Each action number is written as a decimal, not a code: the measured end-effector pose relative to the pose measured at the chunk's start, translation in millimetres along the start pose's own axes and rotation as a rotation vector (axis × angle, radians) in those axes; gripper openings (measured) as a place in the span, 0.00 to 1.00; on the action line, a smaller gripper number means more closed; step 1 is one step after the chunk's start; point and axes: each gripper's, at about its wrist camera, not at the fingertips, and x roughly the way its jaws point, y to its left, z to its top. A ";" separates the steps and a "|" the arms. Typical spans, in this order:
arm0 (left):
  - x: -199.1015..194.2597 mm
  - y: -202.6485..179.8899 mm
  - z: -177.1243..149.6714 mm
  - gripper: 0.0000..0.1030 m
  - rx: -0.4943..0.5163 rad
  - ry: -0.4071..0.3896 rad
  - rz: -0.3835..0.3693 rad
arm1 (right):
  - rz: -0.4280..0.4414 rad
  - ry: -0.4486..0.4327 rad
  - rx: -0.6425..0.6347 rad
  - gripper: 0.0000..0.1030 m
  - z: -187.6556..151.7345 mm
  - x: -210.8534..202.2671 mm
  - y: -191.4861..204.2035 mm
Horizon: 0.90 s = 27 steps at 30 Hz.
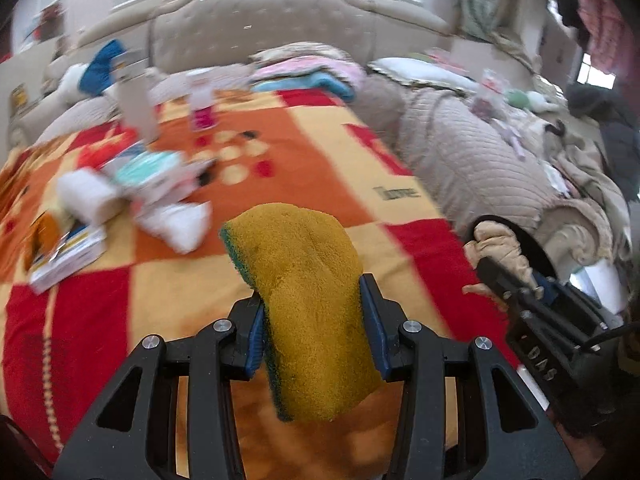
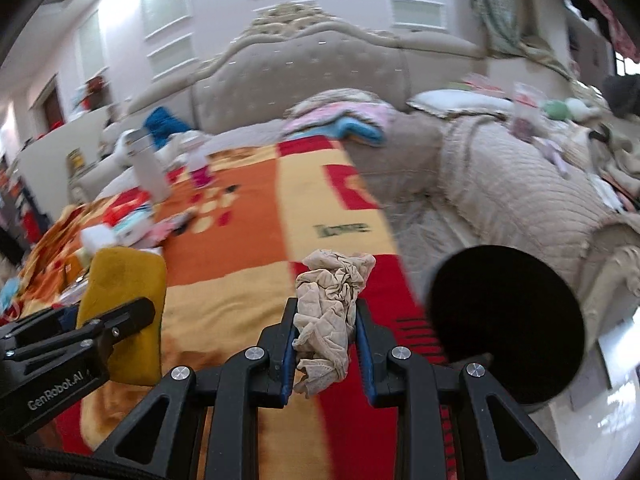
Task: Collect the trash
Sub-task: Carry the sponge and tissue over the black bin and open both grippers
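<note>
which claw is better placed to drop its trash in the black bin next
Right. The right claw, shut on the beige crumpled cloth, has the black bin directly beside it. The left claw, holding the yellow sponge, is farther away, with the right claw between.

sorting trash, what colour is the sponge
Mustard yellow sponge with a green edge, clearest in the left wrist view.

Bed (image 1: pixel 460 160) under checked red-orange-yellow blanket (image 1: pixel 320 160), white roll (image 1: pixel 86 196), small box (image 1: pixel 66 260), folded cloths (image 1: pixel 308 74) lying on it
</note>
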 end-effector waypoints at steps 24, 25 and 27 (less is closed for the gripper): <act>123.6 -191.8 42.9 0.43 0.378 0.132 -0.362 | -0.214 0.044 0.338 0.24 -0.7 8.0 -190.2; 128.0 -196.0 41.4 0.45 0.386 0.137 -0.360 | -0.209 0.048 0.348 0.24 -1.5 8.9 -191.3; 134.7 -199.9 39.4 0.51 0.396 0.142 -0.345 | -0.194 0.051 0.368 0.30 -2.4 10.7 -193.8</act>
